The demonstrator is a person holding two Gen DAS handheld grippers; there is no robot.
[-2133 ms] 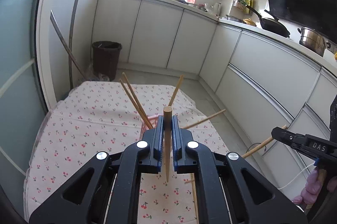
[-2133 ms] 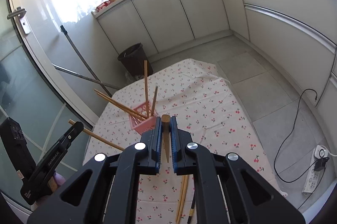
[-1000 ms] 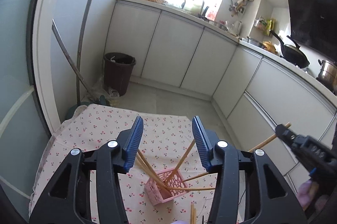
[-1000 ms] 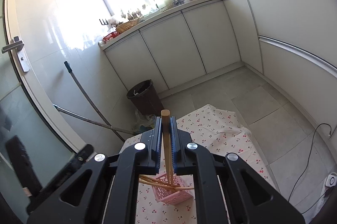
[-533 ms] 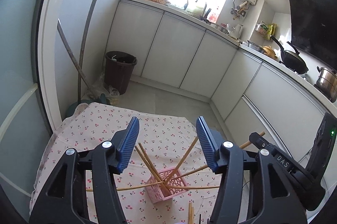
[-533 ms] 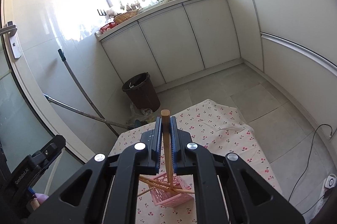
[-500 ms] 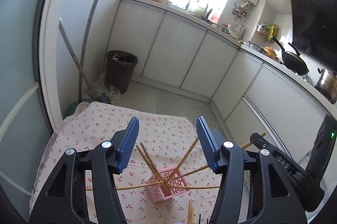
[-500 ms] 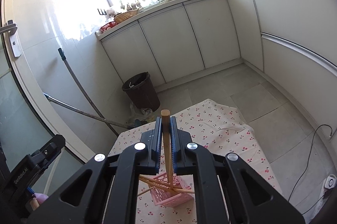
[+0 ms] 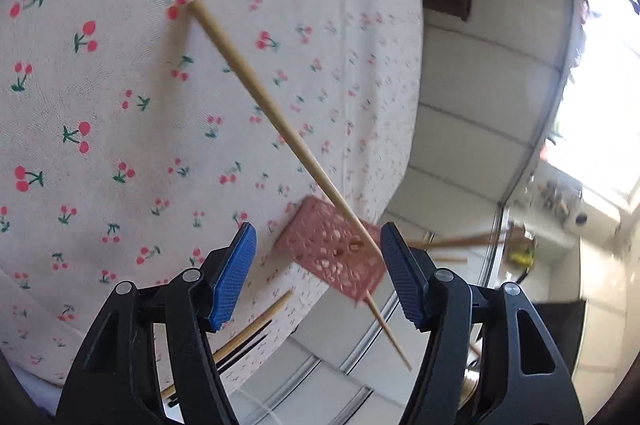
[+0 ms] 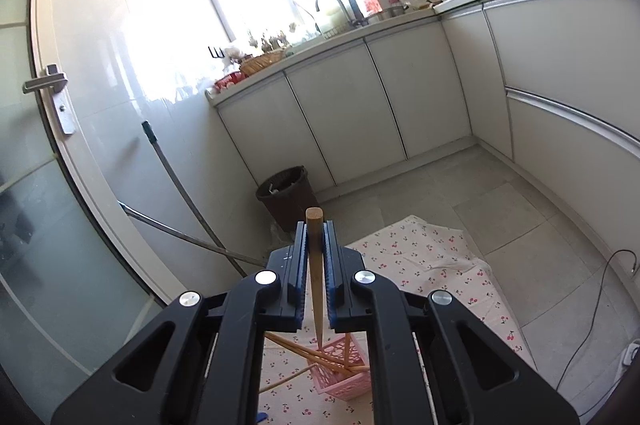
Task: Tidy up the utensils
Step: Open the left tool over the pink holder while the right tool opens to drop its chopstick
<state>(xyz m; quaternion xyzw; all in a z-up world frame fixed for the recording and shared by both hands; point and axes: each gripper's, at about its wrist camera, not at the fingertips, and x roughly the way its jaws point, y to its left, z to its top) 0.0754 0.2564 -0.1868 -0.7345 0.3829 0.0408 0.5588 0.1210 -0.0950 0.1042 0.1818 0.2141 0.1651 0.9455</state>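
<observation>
A pink lattice basket (image 9: 332, 253) stands on the cherry-print tablecloth (image 9: 120, 97) and holds several wooden chopsticks; one long chopstick (image 9: 264, 109) leans out of it. My left gripper (image 9: 316, 265) is open and empty, close above the basket, its view rolled sideways. More chopsticks (image 9: 244, 333) lie loose on the cloth near its left finger. My right gripper (image 10: 316, 245) is shut on a wooden chopstick (image 10: 315, 265), held upright with its tip just over the basket (image 10: 340, 369).
White kitchen cabinets (image 10: 360, 105) line the far wall and the right side. A brown waste bin (image 10: 286, 197) stands on the floor beyond the table. A mop handle (image 10: 180, 185) leans by the glass door at the left. A cable (image 10: 600, 289) lies on the floor at right.
My left gripper has dropped low over the table and rolled sideways, so the basket now fills the space between its open fingers. The right gripper keeps its chopstick and has barely moved.
</observation>
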